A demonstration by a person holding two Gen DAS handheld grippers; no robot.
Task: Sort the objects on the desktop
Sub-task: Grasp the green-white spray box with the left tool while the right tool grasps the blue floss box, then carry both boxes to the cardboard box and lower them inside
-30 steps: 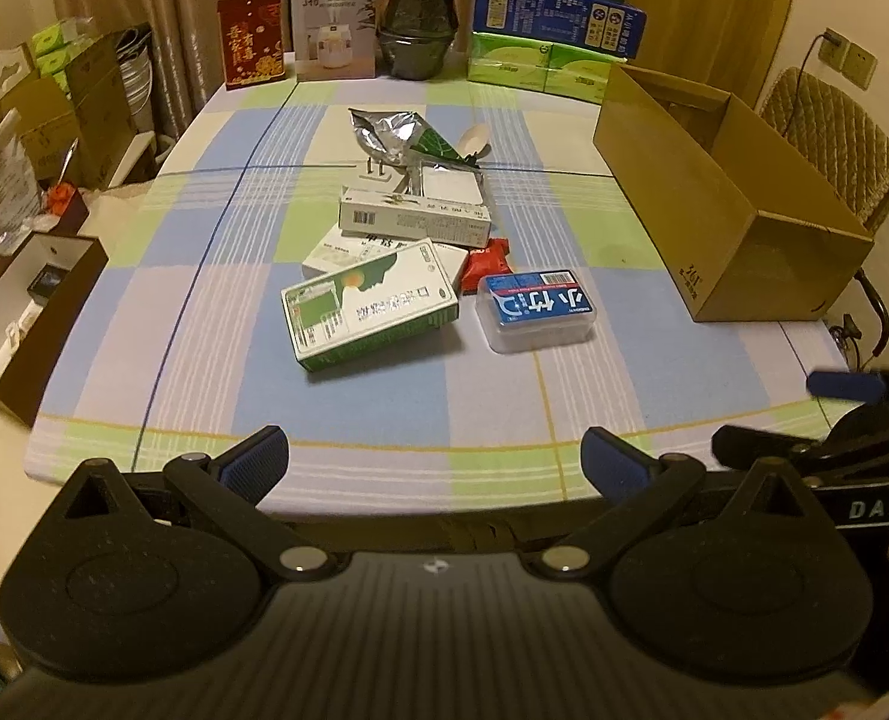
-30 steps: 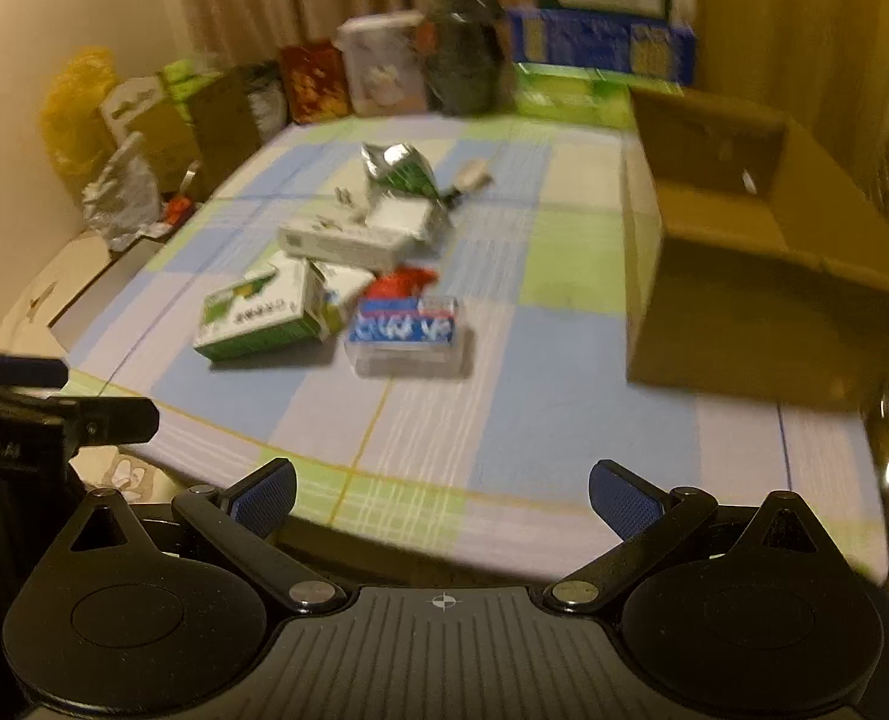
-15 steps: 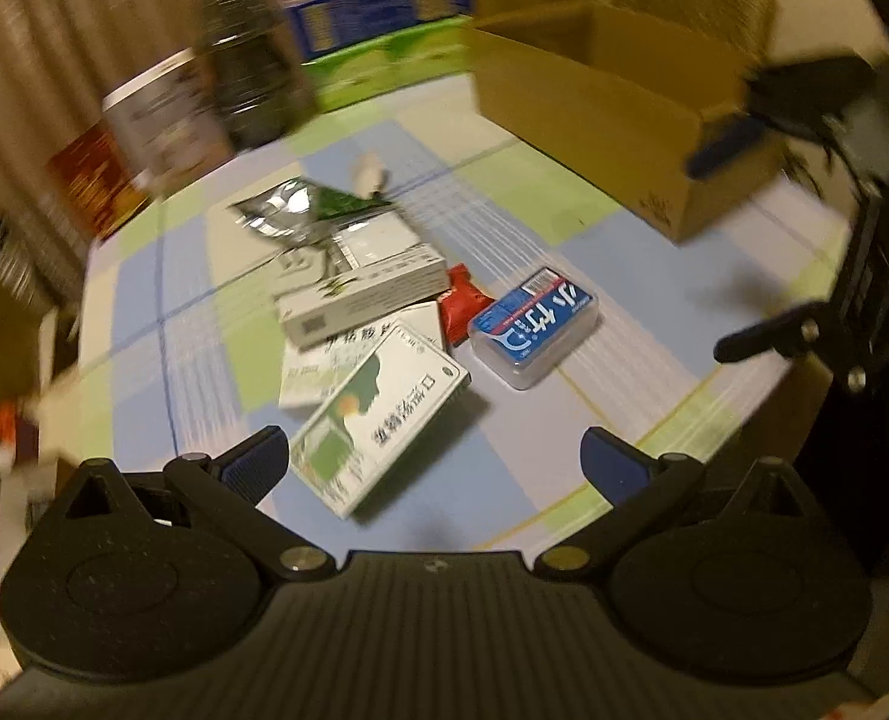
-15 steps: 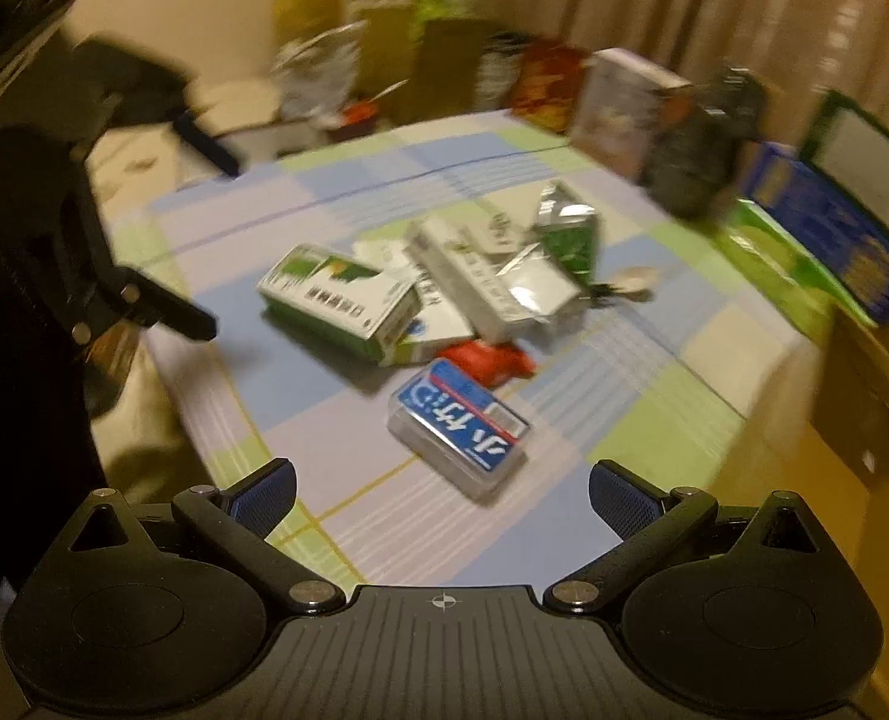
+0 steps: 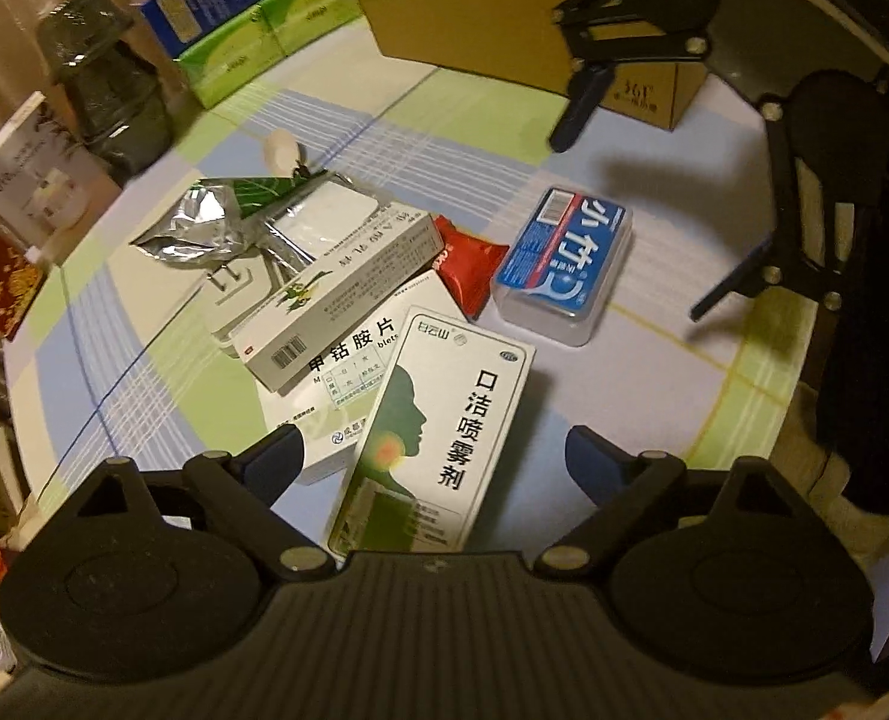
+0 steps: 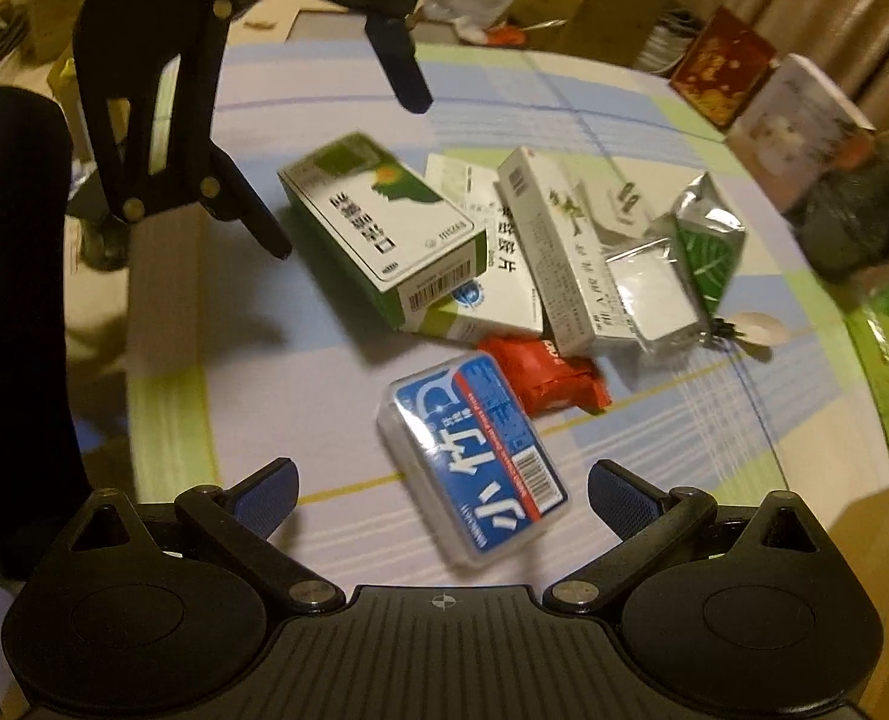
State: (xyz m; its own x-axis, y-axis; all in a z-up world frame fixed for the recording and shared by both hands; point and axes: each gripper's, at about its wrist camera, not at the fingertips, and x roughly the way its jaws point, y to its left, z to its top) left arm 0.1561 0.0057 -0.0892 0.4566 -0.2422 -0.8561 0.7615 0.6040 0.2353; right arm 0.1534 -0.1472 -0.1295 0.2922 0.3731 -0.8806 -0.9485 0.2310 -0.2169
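Checked tablecloth [image 5: 162, 396] in blue, green and white covers the table, with curtains behind.

Left wrist view: a brown cardboard box [image 5: 504, 18] stands at the far edge; its inside cannot be seen from here. Stacked green and blue cartons [image 5: 246, 30] and a dark wrapped jar [image 5: 108, 90] line the back edge. At the centre lies a loose pile: a green-and-white spray box [image 5: 444, 420] on top of a flat white tablet box [image 5: 354, 360], a long white box [image 5: 348, 282] across them, a silver foil pouch [image 5: 204, 228], and a red packet [image 5: 468, 264]. A clear plastic case with a blue label [image 5: 564, 264] sits just beside the red packet. The left gripper [image 5: 432, 462] is spread wide and holds nothing, its fingers straddling the near end of the spray box. The right gripper [image 5: 630, 84] hangs over the table's right side.

Right wrist view: the right gripper [image 6: 441, 492] is likewise spread wide and empty, above the blue-labelled case [image 6: 480, 456], which lies between its fingers. The red packet [image 6: 552, 378] touches the case's far corner. The spray box [image 6: 384, 222] rests tilted on the tablet box [image 6: 492, 300]. The left gripper [image 6: 348, 150] hovers beside the spray box. A red carton [image 6: 720, 72] and a white carton [image 6: 798, 126] stand at the table's far edge.
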